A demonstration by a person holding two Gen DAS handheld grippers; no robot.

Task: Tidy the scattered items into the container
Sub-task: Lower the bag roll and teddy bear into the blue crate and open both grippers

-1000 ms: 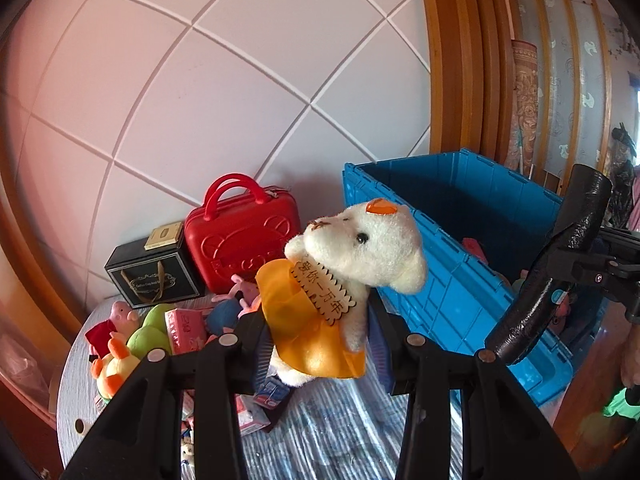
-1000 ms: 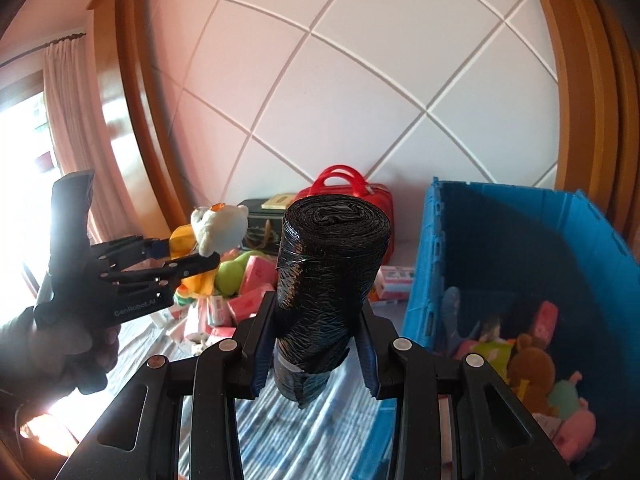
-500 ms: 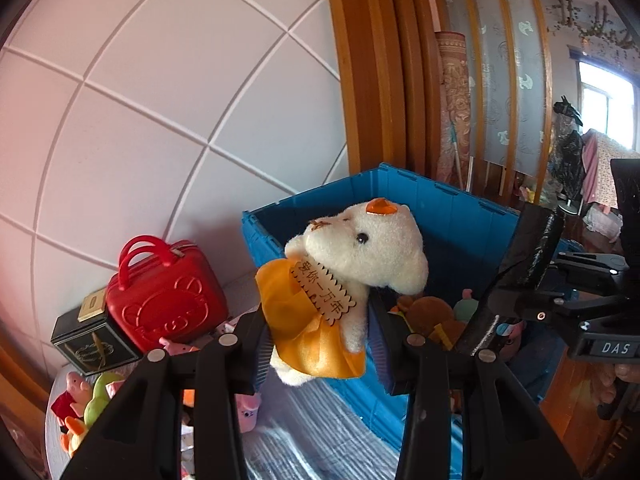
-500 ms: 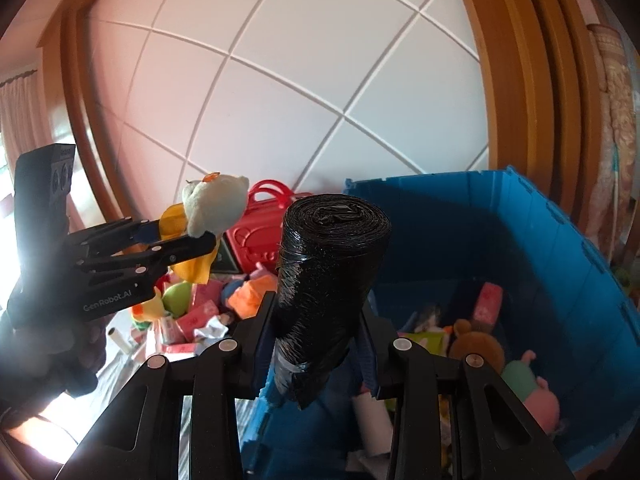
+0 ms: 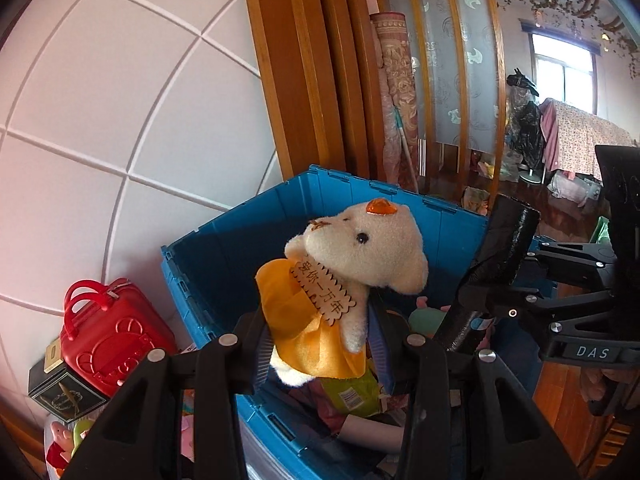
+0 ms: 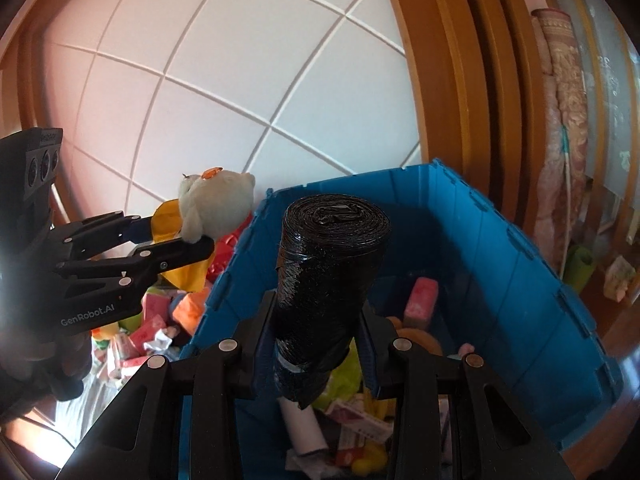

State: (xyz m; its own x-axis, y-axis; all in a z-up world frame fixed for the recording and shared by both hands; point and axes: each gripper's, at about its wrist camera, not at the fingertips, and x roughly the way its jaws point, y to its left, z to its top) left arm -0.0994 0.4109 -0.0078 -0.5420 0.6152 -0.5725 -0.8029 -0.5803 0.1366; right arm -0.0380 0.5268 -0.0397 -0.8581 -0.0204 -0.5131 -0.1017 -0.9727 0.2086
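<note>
White panelled wall (image 5: 120, 120) is filling the background. Left gripper (image 5: 320, 344) is pinching a cream stuffed toy (image 5: 352, 256) above the blue crate's (image 6: 520, 264) left rim; right gripper (image 6: 316, 340) is clamping a black bag roll (image 6: 328, 272) over its toy-filled middle. Red case (image 5: 108, 328) is sitting outside, beside the crate's left wall.

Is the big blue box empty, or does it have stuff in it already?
Not empty. The blue box already holds a heap of things on its bottom: a pink packet, a brown plush toy and other toys and packets.
</note>
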